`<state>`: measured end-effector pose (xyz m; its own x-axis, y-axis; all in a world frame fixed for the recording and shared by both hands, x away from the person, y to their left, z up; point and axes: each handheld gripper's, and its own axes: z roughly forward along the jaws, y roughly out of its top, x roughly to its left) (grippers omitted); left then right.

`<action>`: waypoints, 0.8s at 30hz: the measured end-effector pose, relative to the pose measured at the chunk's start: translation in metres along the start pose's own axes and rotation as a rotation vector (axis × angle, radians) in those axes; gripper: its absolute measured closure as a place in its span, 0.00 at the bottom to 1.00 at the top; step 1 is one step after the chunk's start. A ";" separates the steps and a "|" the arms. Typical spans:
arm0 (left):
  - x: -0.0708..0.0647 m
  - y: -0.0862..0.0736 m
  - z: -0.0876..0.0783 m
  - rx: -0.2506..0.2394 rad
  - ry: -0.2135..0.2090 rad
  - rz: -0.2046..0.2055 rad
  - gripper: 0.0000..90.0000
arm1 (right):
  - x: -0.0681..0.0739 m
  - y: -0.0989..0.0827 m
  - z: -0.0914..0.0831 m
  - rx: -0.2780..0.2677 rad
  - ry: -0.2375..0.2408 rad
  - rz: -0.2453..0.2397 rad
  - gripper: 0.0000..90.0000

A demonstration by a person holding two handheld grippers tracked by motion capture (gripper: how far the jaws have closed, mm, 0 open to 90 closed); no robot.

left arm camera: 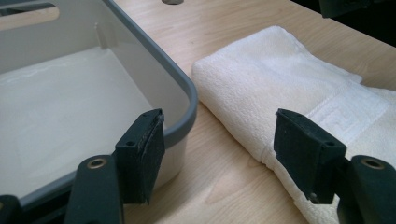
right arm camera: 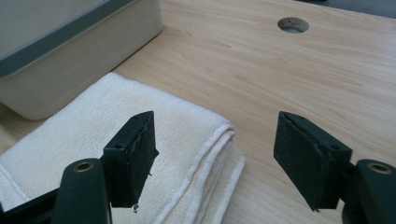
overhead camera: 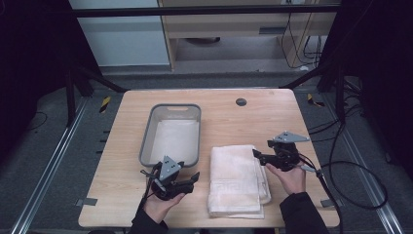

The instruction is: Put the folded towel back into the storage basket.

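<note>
- Currently we hold the left gripper [overhead camera: 194,176] and right gripper [overhead camera: 256,153] spread, empty, flanking the folded towel [overhead camera: 236,179].
- We judge both should pinch all layers together before lifting toward the bin [overhead camera: 144,146].

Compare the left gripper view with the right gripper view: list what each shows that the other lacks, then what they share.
Left gripper view alone: the inside floor of the grey bin and its handle slot, plus the towel's woven band. Right gripper view alone: the towel's layered folded edges and the bin's outer wall. Both: the white folded towel, the bin, the wooden table with its round hole, and open black jaws.
</note>
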<state>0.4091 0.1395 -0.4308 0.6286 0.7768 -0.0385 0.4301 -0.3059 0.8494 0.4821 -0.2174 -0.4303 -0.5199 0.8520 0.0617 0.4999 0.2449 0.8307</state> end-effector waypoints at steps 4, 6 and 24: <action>-0.006 -0.004 0.004 0.022 -0.011 0.007 0.37 | 0.002 -0.002 0.003 0.007 0.004 -0.013 0.33; -0.010 -0.005 0.006 0.032 -0.016 0.010 0.37 | 0.003 -0.003 0.005 0.016 0.004 -0.016 0.33; -0.027 -0.016 0.030 0.097 -0.056 0.032 0.36 | 0.007 -0.009 0.021 0.069 0.030 -0.013 0.34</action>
<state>0.4046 0.1070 -0.4587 0.6770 0.7347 -0.0439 0.4681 -0.3839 0.7960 0.4881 -0.2036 -0.4493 -0.5472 0.8342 0.0685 0.5390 0.2886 0.7914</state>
